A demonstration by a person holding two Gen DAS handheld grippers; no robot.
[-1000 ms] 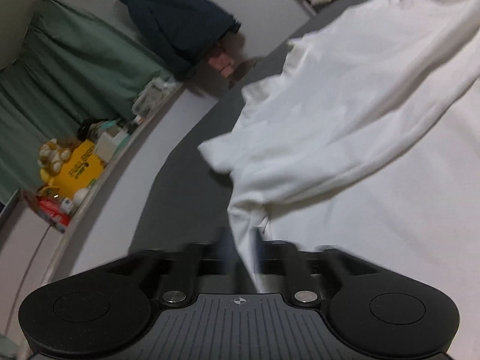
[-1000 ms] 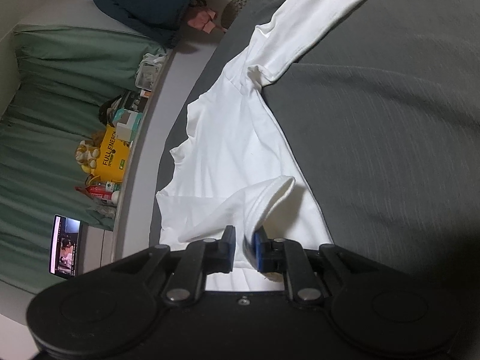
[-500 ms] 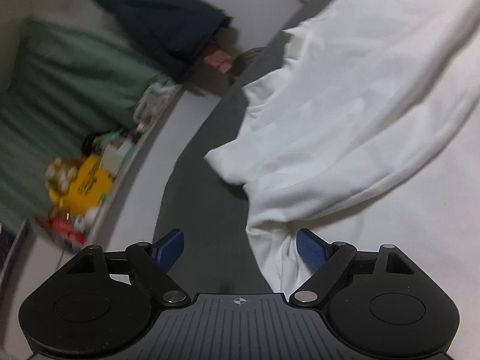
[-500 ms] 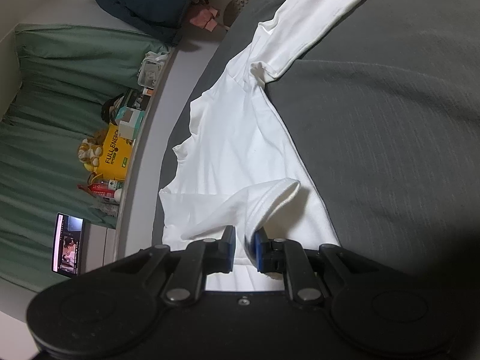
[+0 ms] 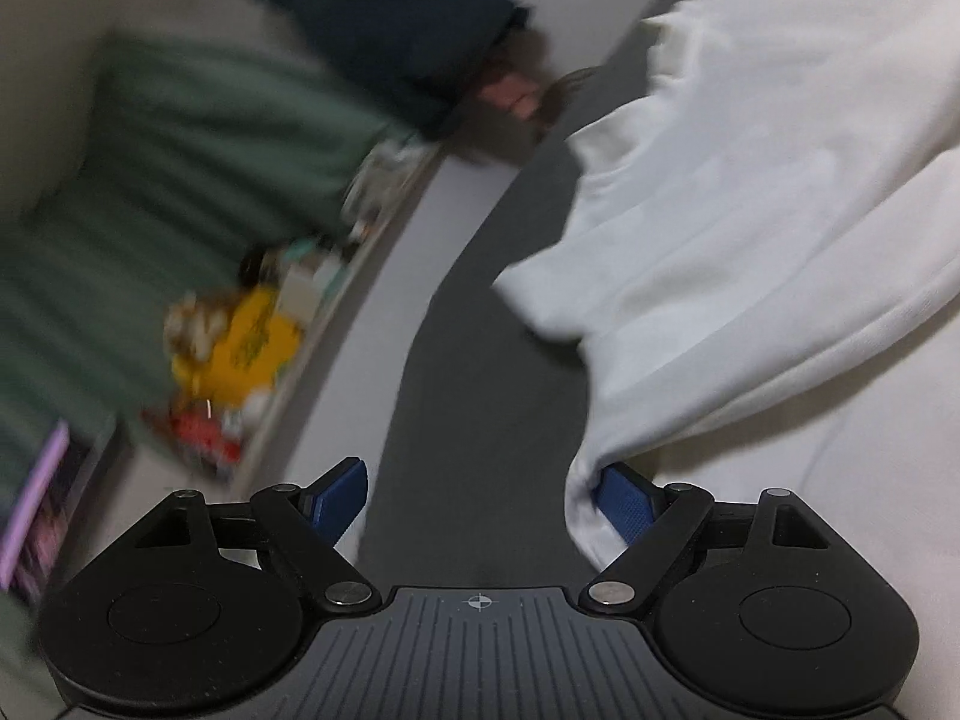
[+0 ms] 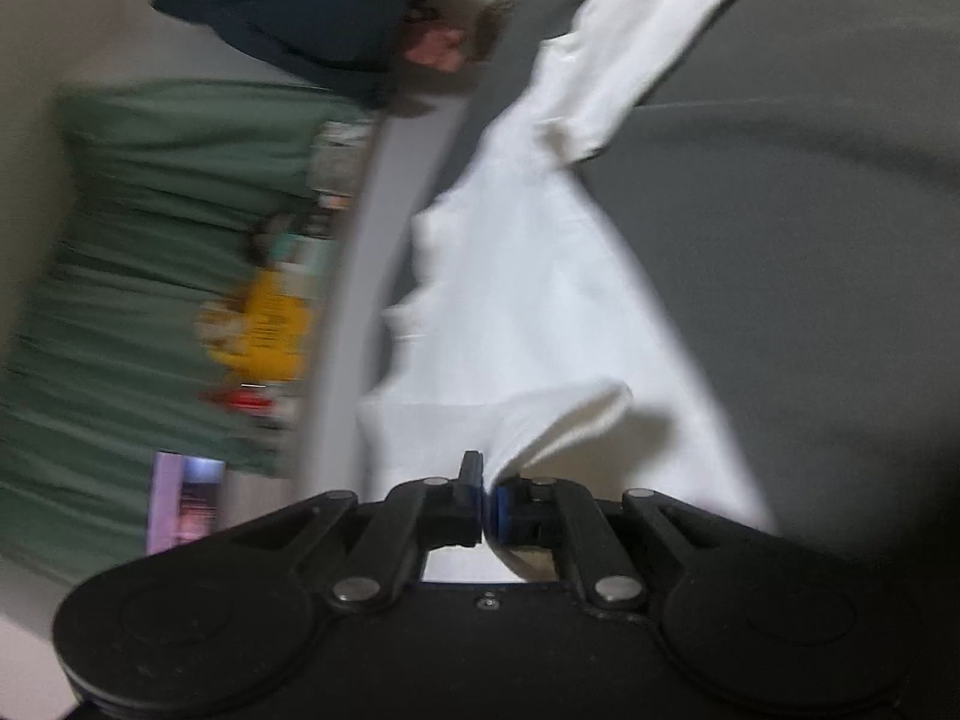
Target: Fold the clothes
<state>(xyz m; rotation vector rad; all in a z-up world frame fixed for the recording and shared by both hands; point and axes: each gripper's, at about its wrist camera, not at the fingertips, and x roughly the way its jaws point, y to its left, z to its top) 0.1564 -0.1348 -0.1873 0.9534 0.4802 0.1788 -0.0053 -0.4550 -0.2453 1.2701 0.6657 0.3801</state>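
A white long-sleeved shirt (image 5: 750,192) lies spread over the grey bed (image 5: 480,420). My left gripper (image 5: 480,501) stands open over the bed at the shirt's left edge. A bit of hem drapes against its right finger pad (image 5: 627,504), and nothing is pinched. In the right wrist view the same shirt (image 6: 528,312) runs away from me, one sleeve (image 6: 630,54) stretched to the top. My right gripper (image 6: 485,504) has its jaws closing tight on a raised fold of the shirt (image 6: 558,426).
A dark blue garment (image 5: 396,30) lies on the white ledge at the top. Green curtains (image 5: 180,168) hang at the left, with a cluttered shelf holding a yellow bag (image 5: 252,348). A lit screen (image 6: 186,498) glows low left. Bare grey bed (image 6: 780,240) lies to the right.
My left gripper let go of the shirt's edge, opened wide and shifted toward the bare grey strip. My right jaws pinched tighter on the fold. Both views have turned and blurred.
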